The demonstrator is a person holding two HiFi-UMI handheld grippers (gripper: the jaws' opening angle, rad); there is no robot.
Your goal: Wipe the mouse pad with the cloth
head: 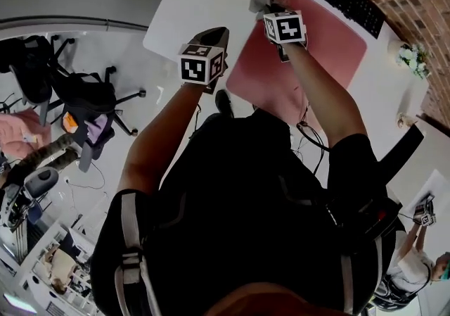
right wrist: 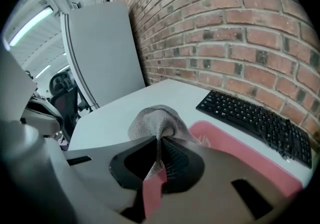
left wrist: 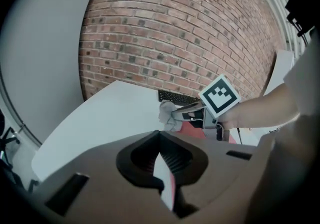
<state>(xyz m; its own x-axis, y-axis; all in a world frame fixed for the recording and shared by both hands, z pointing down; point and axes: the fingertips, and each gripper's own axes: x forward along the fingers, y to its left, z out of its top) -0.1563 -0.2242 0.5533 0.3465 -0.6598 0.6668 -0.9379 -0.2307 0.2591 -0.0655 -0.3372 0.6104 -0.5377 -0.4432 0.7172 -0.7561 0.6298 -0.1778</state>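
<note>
Pinching cloth (right wrist: 156, 118) in right hand-held gripper (right wrist: 160, 140), mouse pad (right wrist: 240, 150) beneath it for wiping; left hand-held gripper (left wrist: 159, 144) closed, empty, kept aside.

- The mouse pad (head: 309, 54) is plain pinkish red.
- The cloth (right wrist: 157, 118) is grey with a fine woven fleck.
- The surface (head: 204, 5) is plain white.
- The keyboard (right wrist: 255, 118) is black.
- The wall (right wrist: 240, 43) is red-brown brick with pale mortar lines.
- The left claw (left wrist: 161, 140) and right claw (right wrist: 161, 143) have a dull grey-brown shell and black ribbed pads.
- The marker cubes (head: 202, 62) are white with black square patterns.
- The person's top (head: 246, 188) is black.
</note>
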